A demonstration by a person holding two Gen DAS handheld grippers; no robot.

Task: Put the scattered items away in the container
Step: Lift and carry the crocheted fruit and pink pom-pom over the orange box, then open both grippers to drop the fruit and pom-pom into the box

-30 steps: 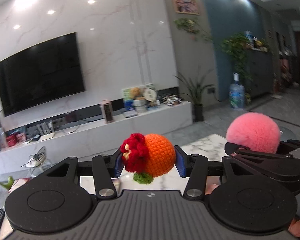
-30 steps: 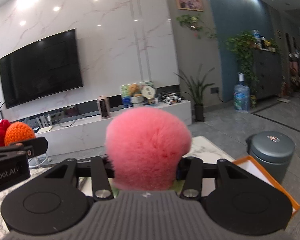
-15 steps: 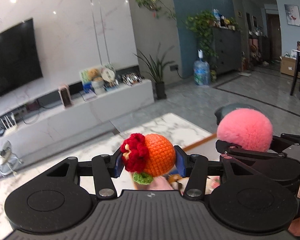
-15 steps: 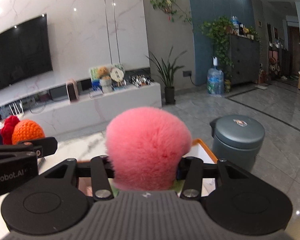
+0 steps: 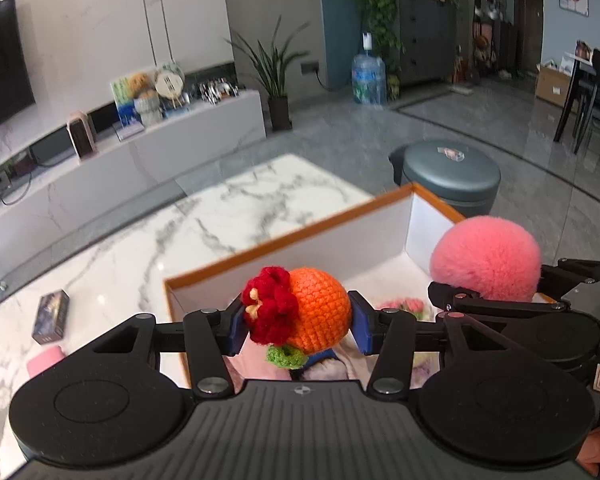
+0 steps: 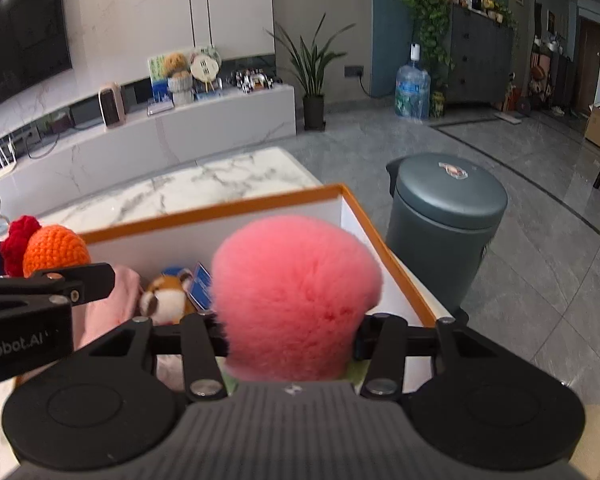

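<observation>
Orange crocheted ball (image 5: 318, 314) sits clamped in the left gripper (image 5: 300, 324); the right gripper (image 6: 290, 338) squeezes a pink pompom (image 6: 296, 300) over the white box (image 6: 220, 210).

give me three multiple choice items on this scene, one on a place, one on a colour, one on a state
1. Where is the small dark box?
A. inside the container
B. on the marble table, outside the container
C. on the floor

2. What colour is the container rim?
A. orange
B. blue
C. black

3. What is the right gripper doing?
A. standing open and empty
B. shut on the pink pompom
C. shut on a toy fox

Answers: 1 B, it lies on the marble left of the container wall. 2 A, an orange edge tops the white walls. 3 B, the pompom fills the gap between its fingers.
</observation>
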